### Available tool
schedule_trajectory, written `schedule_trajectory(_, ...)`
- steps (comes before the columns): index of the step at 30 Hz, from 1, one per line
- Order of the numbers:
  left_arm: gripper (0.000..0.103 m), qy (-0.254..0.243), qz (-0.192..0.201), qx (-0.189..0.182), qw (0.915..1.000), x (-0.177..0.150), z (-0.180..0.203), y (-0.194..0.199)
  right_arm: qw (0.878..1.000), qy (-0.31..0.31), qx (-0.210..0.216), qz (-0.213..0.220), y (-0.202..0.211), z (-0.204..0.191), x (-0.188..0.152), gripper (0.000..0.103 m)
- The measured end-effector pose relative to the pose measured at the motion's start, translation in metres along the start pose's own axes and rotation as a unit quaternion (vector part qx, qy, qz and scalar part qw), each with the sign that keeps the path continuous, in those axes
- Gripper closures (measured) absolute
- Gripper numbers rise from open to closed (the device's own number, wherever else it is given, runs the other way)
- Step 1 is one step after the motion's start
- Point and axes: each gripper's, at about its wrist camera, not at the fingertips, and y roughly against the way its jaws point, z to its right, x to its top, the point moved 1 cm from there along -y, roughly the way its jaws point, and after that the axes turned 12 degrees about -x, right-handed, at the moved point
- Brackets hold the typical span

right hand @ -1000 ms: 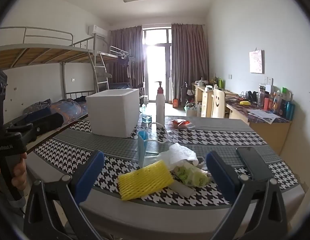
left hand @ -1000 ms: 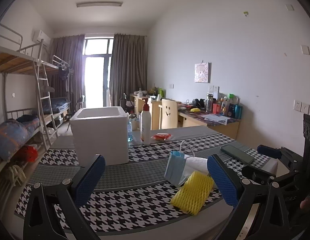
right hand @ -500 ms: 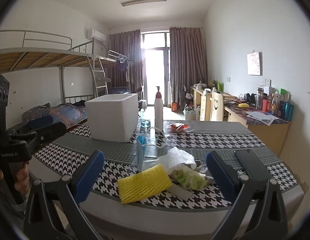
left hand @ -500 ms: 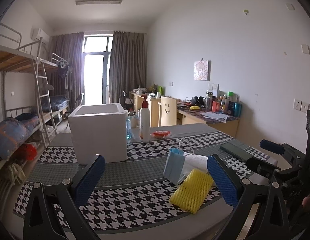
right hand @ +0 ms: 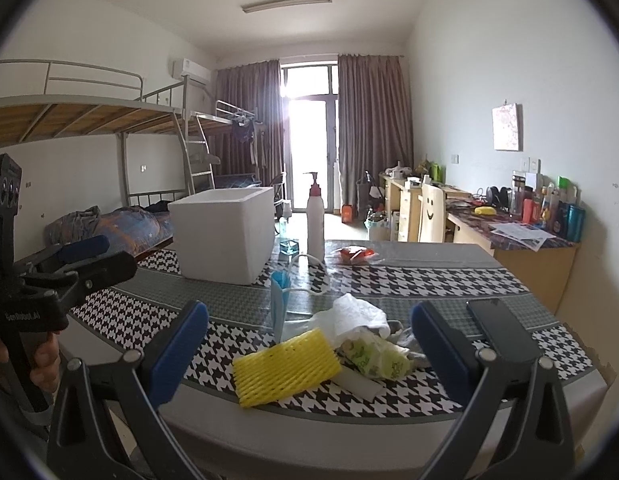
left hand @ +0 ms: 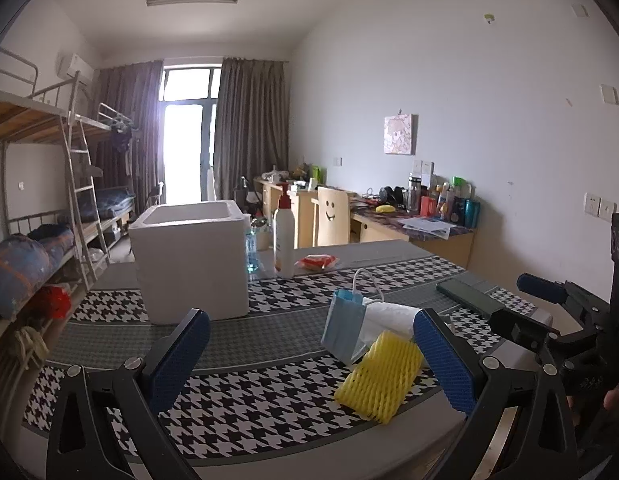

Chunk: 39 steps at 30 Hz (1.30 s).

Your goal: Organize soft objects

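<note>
Yellow foam net (right hand: 284, 366) beside crumpled tissue (right hand: 359, 316)

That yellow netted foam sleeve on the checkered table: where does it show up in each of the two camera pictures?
Left wrist view: the yellow foam sleeve lies right of centre, low, beside the right blue pad of the left tongs.
Right wrist view: it lies at centre bottom, between the pads of the right tongs.
Shared landmark: the white foam box, far left on the table.

"SenRobot.AI" on left hand-held gripper (right hand: 83, 258)
</note>
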Motion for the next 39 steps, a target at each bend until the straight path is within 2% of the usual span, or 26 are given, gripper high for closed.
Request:
schedule_trajectory(8,0.001,0.000,-0.010,-0.012,0.9999,-0.001,0.000,-0.009,1.000,-0.001,-0.007,-0.002,-0.004,0.002,-0.002,0.001)
schedule_trajectory(17,0.001,0.002,-0.028,-0.019,0.9994,-0.004,0.001,-0.026,1.000,-0.025,-0.007,0.017,-0.006,0.012,0.002,0.001)
schedule_trajectory(39,0.001,0.003,-0.115,-0.061,0.9915,-0.027,0.003,-0.079,0.998,-0.034,-0.034,-0.037,-0.043,0.031,-0.014,0.001)
